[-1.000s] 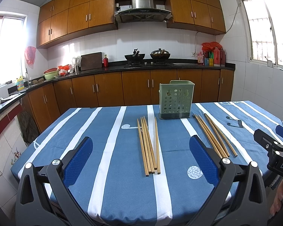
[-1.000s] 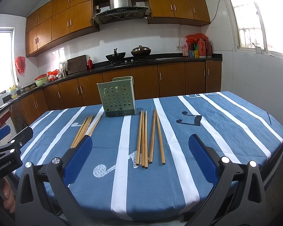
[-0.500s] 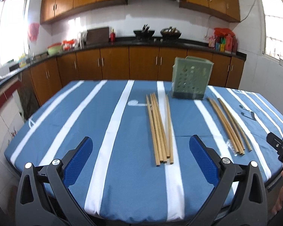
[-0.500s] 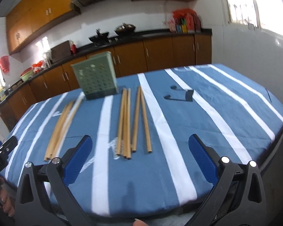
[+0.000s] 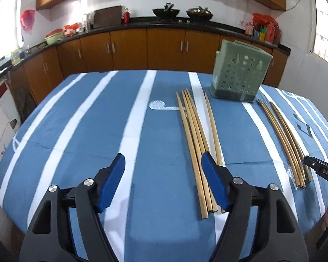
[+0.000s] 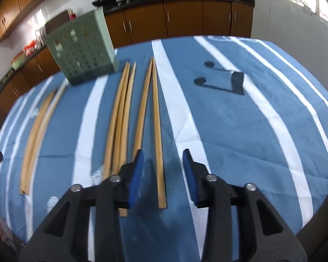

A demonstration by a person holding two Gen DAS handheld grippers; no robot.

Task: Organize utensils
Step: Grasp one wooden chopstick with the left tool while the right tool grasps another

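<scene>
My right tongs [image 6: 161,170] gape narrowly over one chopstick [image 6: 157,131] lying flat on the surface [image 6: 240,131], left tongs [image 5: 163,182] wider, and I risk pinching cloth or nudging neighbours aside.

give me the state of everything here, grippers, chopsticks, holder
left gripper: open, holding nothing
right gripper: open, one chopstick lying between its fingers
left chopstick group: flat on the tablecloth
right chopstick group: flat on the tablecloth
green holder: upright, no chopsticks visible inside

Holder [image 5: 240,76] behind two chopstick bundles [image 5: 196,144] on table [image 5: 76,131]
</scene>
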